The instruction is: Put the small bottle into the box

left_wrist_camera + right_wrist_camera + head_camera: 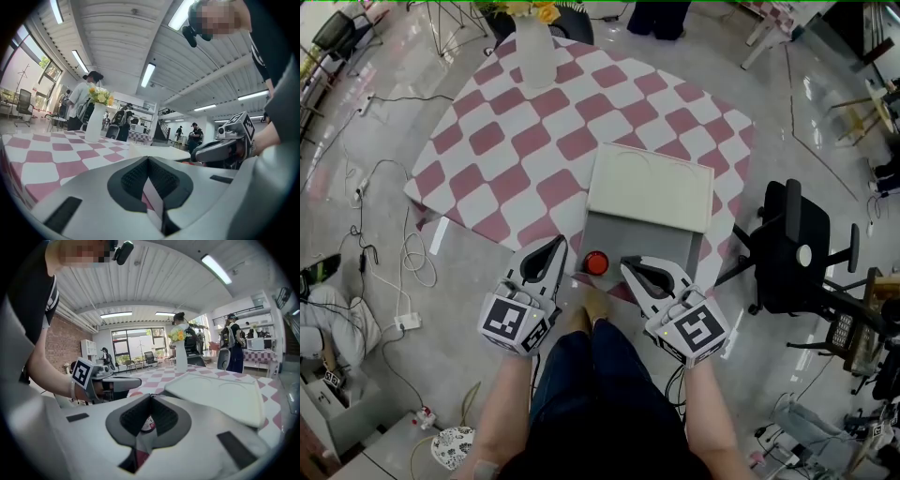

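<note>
Head view: shows small bottle (596, 262) upright by near-left corner of the box (661, 248), outside. Left gripper view: shows left gripper (149, 158) pressed together, empty. Right gripper view: shows right gripper (150, 397) likewise (bottle just beyond); risks toppling it if advanced unopened.

Matt cloth tablecloth (534, 141), smooth matt box (656, 246), glossy floor (384, 131), right claw (149, 404) matt gry plastic, ribbed blk pads (131, 418)

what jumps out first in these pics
The pink-and-white chequered tablecloth fills the head view, with a white vase of yellow flowers at its far edge. At the near edge sits a grey box with a cream lid. A red-capped small bottle shows by its near left corner, between the tips of the left gripper and right gripper.
</note>
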The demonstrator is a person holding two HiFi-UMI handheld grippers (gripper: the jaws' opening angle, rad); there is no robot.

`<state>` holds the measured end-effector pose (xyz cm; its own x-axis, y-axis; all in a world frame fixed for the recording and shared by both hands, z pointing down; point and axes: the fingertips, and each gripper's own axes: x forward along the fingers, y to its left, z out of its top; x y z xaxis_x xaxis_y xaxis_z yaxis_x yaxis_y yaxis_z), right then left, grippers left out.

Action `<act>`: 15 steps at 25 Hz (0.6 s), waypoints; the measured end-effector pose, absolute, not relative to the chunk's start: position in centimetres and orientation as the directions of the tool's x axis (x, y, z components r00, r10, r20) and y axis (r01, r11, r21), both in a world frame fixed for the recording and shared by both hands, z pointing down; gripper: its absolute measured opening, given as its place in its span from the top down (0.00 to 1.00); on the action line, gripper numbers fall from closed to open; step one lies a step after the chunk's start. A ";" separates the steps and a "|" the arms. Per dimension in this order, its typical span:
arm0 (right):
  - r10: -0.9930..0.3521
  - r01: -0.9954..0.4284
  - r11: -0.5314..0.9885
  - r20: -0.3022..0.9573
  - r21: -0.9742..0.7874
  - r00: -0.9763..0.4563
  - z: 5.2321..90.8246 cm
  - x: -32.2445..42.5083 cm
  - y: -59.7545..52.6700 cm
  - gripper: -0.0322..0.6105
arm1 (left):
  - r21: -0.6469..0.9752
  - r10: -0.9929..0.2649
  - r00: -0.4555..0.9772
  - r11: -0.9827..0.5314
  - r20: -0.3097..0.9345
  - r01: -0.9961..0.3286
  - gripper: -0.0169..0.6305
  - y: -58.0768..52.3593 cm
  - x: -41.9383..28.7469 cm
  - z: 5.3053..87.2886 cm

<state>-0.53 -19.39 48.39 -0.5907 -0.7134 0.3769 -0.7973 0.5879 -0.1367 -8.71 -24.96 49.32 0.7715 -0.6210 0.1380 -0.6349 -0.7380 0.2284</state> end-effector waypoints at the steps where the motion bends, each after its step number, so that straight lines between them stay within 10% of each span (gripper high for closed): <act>1: -0.727 -0.805 0.578 0.361 -0.137 -0.583 48.0 -0.3 -19.5 0.94 | 0.225 -0.619 0.774 -0.742 0.133 -0.631 0.98 -25.0 -8.6 49.1; 15: -0.897 -0.921 0.351 0.223 -0.168 -0.382 43.2 5.6 -20.2 0.94 | 0.188 -0.616 0.782 -0.761 0.095 -0.622 0.98 -26.0 -7.4 45.3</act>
